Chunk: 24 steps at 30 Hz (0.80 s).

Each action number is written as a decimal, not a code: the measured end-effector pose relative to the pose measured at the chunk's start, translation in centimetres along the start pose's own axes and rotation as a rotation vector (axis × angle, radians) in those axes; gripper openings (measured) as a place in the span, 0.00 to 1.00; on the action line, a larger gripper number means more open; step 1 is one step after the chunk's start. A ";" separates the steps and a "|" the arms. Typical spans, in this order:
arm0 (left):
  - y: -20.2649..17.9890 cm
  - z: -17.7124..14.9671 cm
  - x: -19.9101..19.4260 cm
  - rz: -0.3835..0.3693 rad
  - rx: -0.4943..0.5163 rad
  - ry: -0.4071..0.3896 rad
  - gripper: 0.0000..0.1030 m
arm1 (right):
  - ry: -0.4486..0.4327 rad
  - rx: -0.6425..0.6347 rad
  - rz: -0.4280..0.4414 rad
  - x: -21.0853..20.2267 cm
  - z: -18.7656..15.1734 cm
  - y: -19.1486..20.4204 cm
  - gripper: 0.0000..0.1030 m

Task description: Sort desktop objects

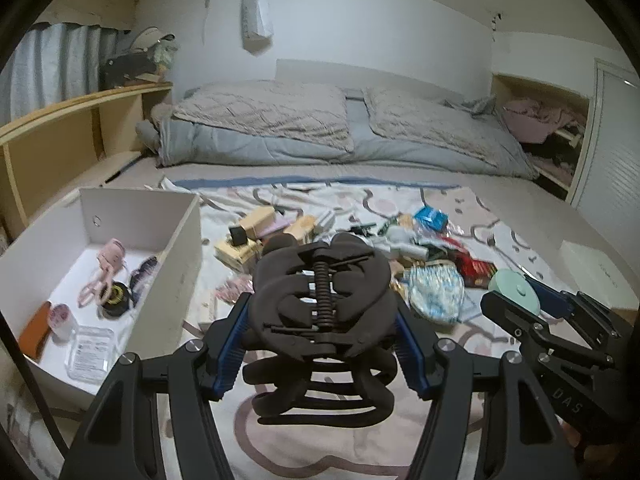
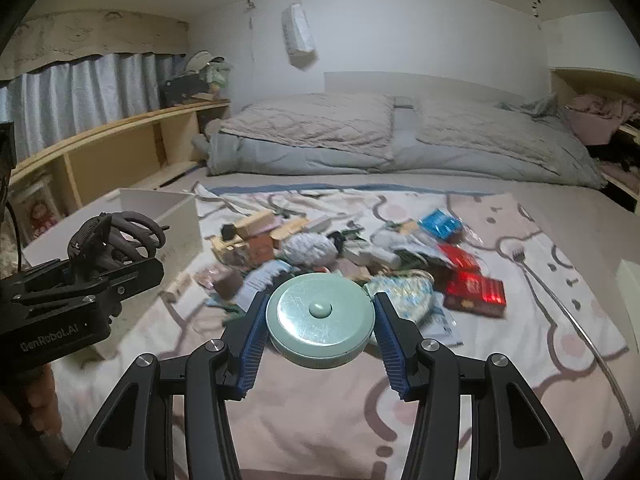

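My left gripper (image 1: pixel 322 332) is shut on a large dark brown hair claw clip (image 1: pixel 320 300), held above the patterned blanket (image 1: pixel 304 444). The same clip (image 2: pixel 132 232) and left gripper (image 2: pixel 100 248) appear at the left of the right wrist view. My right gripper (image 2: pixel 320 320) is shut on a round mint-green tin (image 2: pixel 320 316), its blue pads pressing both sides. That tin (image 1: pixel 514 290) and the right gripper (image 1: pixel 532 300) show at the right of the left wrist view. A pile of small objects (image 2: pixel 340 252) lies on the blanket beyond both grippers.
A white open box (image 1: pixel 176 240) stands at the left, holding a pink eyelash curler (image 1: pixel 106 268), a black tape roll (image 1: pixel 116 298) and a clear packet (image 1: pixel 90 354). Red packets (image 2: pixel 474 292), a blue packet (image 2: pixel 440 222) and wooden blocks (image 2: pixel 256 224) lie in the pile. Pillows (image 2: pixel 320 128) sit behind.
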<state>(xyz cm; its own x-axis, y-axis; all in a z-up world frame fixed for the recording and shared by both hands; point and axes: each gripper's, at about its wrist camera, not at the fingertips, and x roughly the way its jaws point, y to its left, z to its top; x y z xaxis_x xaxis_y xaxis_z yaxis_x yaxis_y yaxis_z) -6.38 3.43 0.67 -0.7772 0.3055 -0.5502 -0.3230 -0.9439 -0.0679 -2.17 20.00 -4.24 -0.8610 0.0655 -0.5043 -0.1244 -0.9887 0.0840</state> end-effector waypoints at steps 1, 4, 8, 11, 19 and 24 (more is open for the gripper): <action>0.2 0.3 -0.3 0.005 -0.003 -0.004 0.63 | -0.001 -0.004 0.005 -0.2 0.4 0.2 0.50; 0.9 1.5 -1.4 0.016 -0.015 -0.012 0.63 | 0.001 -0.022 0.023 -0.6 1.9 1.0 0.50; 1.7 3.2 -3.3 0.041 -0.021 -0.027 0.63 | 0.005 -0.043 0.049 -1.4 3.8 2.0 0.50; 2.2 4.7 -4.8 0.066 -0.010 -0.040 0.63 | 0.003 -0.062 0.070 -2.0 5.3 3.0 0.50; 4.3 8.4 -8.1 0.112 -0.014 -0.068 0.61 | -0.010 -0.065 0.142 -3.1 9.7 5.4 0.50; 5.4 9.8 -8.9 0.136 -0.013 -0.074 0.61 | 0.004 -0.085 0.170 -2.8 11.9 6.9 0.50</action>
<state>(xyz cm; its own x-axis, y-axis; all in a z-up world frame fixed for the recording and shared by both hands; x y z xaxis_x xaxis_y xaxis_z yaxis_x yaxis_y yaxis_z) -6.50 -3.19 13.33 -0.8509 0.1824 -0.4926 -0.2054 -0.9786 -0.0075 -6.48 14.63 8.01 -0.8639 -0.1038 -0.4928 0.0648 -0.9933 0.0957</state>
